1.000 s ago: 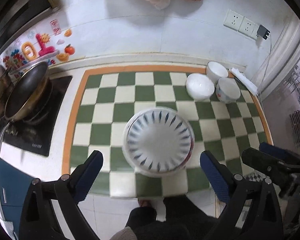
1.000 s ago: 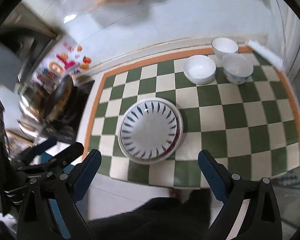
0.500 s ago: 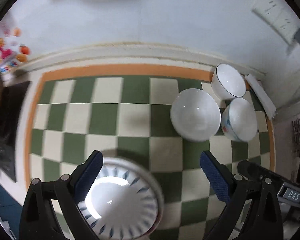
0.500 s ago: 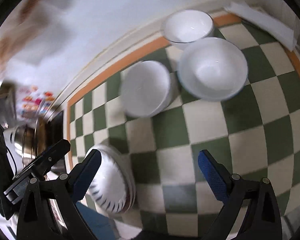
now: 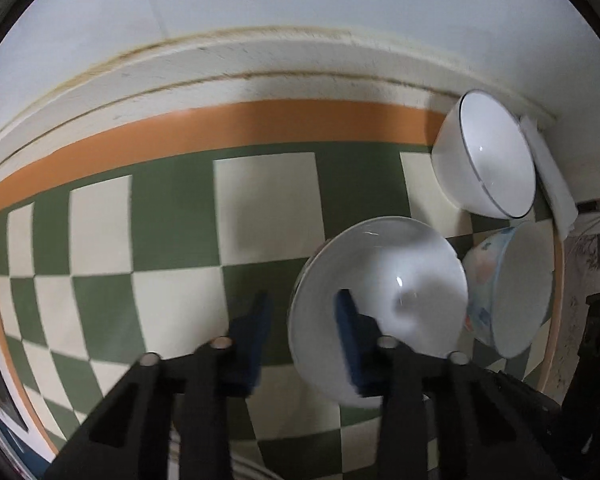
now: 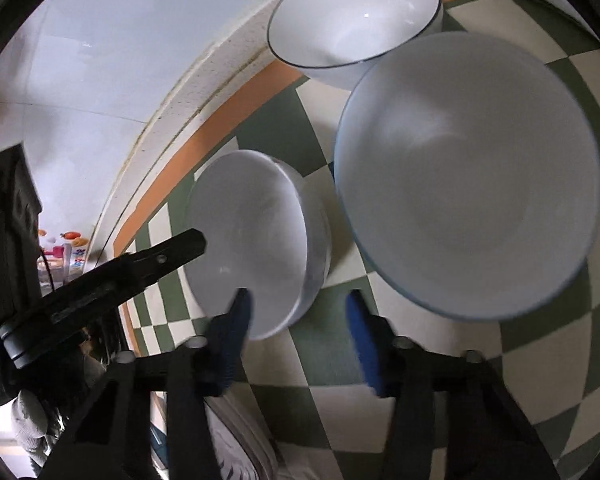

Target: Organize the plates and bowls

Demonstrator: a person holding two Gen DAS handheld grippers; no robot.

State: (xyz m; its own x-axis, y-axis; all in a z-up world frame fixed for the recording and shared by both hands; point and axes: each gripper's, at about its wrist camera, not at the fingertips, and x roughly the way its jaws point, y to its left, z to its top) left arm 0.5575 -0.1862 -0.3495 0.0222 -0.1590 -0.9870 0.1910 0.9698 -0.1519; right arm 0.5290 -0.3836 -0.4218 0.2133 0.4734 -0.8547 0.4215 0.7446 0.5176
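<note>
Bowls stand together at one corner of the checkered mat [image 5: 172, 216] on the tabletop, and the plain white bowl [image 5: 380, 304] is the landmark here. The left tool [image 5: 302, 320] has its fingers half closed and straddling the near rim of this bowl: one blue pad is inside the bowl, the other outside, just beside the wall. I cannot tell whether the pads press the rim already. The right tool [image 6: 298, 320] is open and holds nothing; the white bowl lies just beyond its left finger and the flower-pattern bowl [image 6: 468, 176] beyond its right finger. So the left tool is nearer to the white bowl, while the right one seems to aim at the gap between both.

Dark-rimmed bowl [image 5: 488, 156] stands behind the white bowl, close to the wall. All three bowls look empty. My judgement: the next move is to pinch the white bowl's rim and nest it with another bowl.
</note>
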